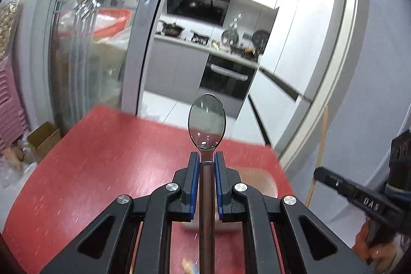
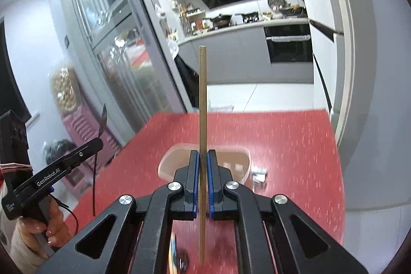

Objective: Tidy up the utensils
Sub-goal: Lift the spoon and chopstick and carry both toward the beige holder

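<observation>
**One spoon, one chopstick, each clamped above the red table**

One spoon [image 1: 207,120] sits in the left gripper [image 1: 206,158]: the blue pads are pressed on the neck just below the bowl, and the dark handle runs back between the fingers. The bowl points up and away, held over the red table [image 1: 102,158].

One chopstick [image 2: 202,99], pale wood, stands upright in the right gripper [image 2: 203,156], whose jaws are closed tight on its lower middle. Its top end rises above the table's far edge; its bottom end hangs below the pads, clear of the surface.

On the table lies one beige tray [image 2: 179,153], directly beyond the right gripper's fingers and partly hidden by them. A small silvery object [image 2: 259,176], too blurred to identify, rests just right of the tray.

The table's far edge lies beyond the tray, with white floor behind it. Left of the table stands a glass door [image 1: 84,55]; to the table's right, in the right wrist view, open grey floor.
</observation>
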The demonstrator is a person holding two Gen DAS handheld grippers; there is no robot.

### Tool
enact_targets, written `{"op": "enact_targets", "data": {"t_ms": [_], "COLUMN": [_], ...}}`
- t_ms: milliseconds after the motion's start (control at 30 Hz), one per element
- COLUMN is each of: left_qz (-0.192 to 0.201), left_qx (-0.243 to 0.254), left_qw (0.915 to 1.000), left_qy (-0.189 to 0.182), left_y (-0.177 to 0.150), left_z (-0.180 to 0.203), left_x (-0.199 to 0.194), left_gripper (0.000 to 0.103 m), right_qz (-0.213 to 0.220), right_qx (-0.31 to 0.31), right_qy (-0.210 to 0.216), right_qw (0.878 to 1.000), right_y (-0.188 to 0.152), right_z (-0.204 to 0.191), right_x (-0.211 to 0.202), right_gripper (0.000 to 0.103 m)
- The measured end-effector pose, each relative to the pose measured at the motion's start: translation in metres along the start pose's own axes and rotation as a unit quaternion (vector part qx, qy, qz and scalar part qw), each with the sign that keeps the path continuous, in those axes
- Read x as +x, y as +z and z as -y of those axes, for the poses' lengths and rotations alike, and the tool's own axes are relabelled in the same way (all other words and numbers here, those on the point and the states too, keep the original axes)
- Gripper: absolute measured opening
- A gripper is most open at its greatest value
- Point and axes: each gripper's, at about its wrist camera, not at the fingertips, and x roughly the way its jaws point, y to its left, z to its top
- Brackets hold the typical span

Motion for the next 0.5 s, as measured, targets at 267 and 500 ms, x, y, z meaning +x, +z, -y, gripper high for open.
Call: {"op": "enact_targets", "data": {"t_ms": [267,500], "left_qz": [0.036,0.046], "left_qx": [-0.007,-0.012], "left_qw": [0.9993,0.9989], "left_qy": [-0.002,0.004], "left_y": [0.031,0.020], "left_z": [0.009,0.010], "left_x": [0.066,0.105], "left_gripper": [0.037,0.037], "right_qz": [0.045,0.064], "right_qx": [0.006,-0.009], "right_qy": [-0.012,-0.030], "right_qw": [0.999,0.997], "right_y": [0.050,0.064], "right_z": [0.004,0.009], "right_x": [0.029,0.068], "right_gripper": [0.006,0.006]}}
